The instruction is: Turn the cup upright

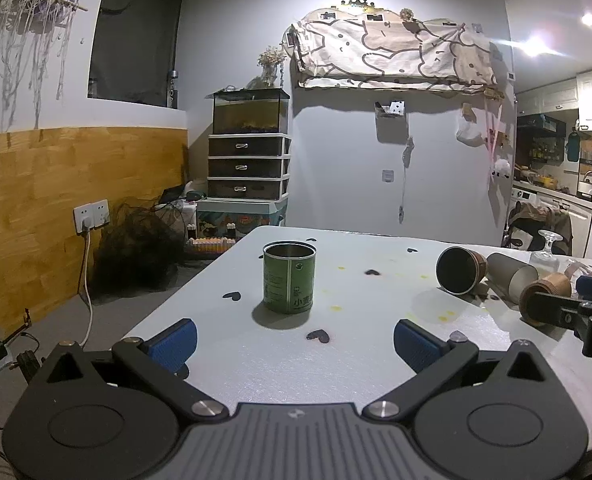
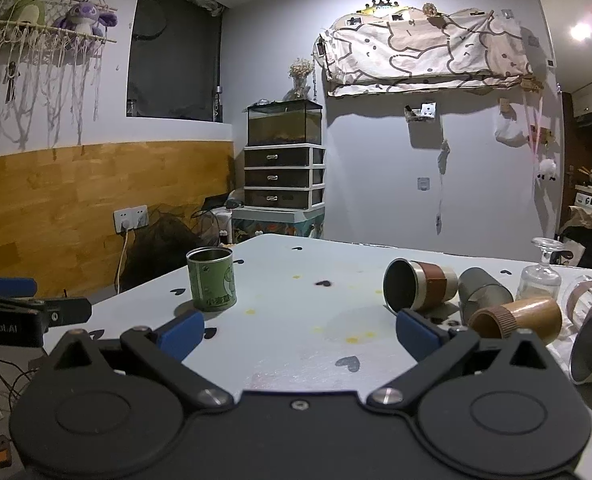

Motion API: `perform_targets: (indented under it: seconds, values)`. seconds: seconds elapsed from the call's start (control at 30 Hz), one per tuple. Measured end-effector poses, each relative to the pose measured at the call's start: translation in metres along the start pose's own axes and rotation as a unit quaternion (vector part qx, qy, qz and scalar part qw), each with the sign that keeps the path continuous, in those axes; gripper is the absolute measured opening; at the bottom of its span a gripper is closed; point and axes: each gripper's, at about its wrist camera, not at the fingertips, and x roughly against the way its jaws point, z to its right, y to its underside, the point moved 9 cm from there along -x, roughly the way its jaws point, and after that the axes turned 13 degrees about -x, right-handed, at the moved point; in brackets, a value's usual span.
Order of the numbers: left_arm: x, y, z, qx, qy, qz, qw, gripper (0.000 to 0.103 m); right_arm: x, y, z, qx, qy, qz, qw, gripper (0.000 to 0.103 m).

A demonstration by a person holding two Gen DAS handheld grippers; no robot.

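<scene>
On the pale worktop (image 1: 336, 352), dotted with dark heart shapes and a few yellow stains, a green tin cup (image 1: 289, 278) stands upright with its open mouth up; its label carries Chinese characters near the base, of which only "小" reads clearly in the left wrist view, plus a small leaf-like logo higher up. The left claw (image 1: 294, 342) sits low over the near edge, its blue-padded fingers (image 1: 174, 342) spread wide with nothing between them, the tin standing ahead of the gap and apart from both pads. The right claw (image 2: 300, 334) is likewise spread open and empty. Off to its right lie several cups on their sides: a metal cup with a brown band (image 2: 418, 288), mouth facing the camera; a plain grey cylinder (image 2: 482, 292) behind it; a wooden-looking cup (image 2: 514, 318) just beside the right finger; and a steel cup (image 2: 590, 350) at the edge. A stemmed glass (image 2: 542, 268) stands inverted behind them. In the right wrist view the left claw's body shows partial lettering ending in "nRobot.AI". Across the room, a fish tank (image 2: 284, 124) sits on a drawer unit (image 2: 282, 178).
</scene>
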Motion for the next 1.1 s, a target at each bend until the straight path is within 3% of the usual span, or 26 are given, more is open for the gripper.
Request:
perform_targets:
  seconds: [1.1]
  values:
    - [0.0013, -0.0008, 0.0000, 0.001, -0.002, 0.000, 1.0000, 0.103, -0.0013, 0.0021, -0.0023, 0.000, -0.001, -0.006, 1.000, 0.103]
